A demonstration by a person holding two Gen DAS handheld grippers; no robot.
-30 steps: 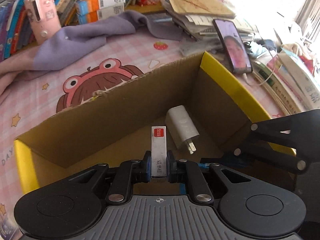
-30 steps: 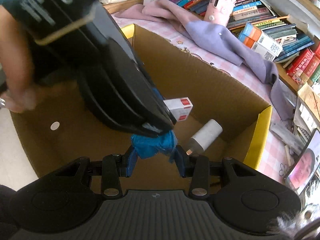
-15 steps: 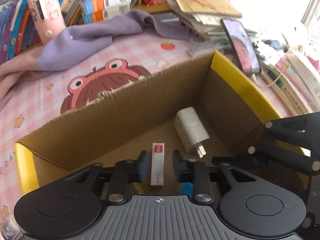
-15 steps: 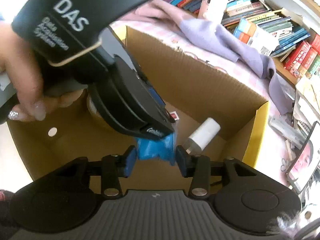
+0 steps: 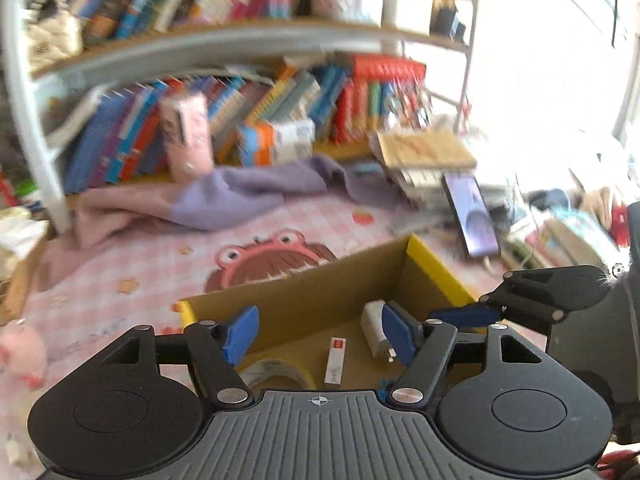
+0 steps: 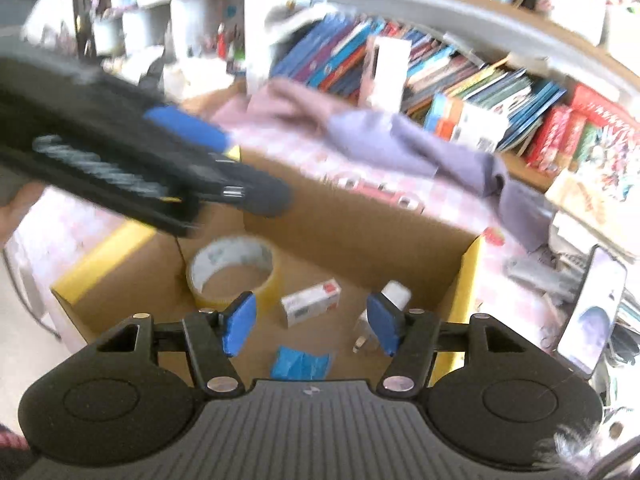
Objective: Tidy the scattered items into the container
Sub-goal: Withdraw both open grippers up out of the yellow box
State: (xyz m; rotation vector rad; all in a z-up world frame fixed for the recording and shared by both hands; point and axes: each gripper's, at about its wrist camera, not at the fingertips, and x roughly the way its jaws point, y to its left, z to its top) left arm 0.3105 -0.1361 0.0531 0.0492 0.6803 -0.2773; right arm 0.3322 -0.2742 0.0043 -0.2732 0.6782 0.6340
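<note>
Both wrist views angled down, sharing cardboard box interior

An open cardboard box with yellow-edged flaps holds four things on its floor: a roll of clear tape lying flat, a small white-and-red carton on its side, a white plug charger, and a crumpled blue wrapper.
</note>
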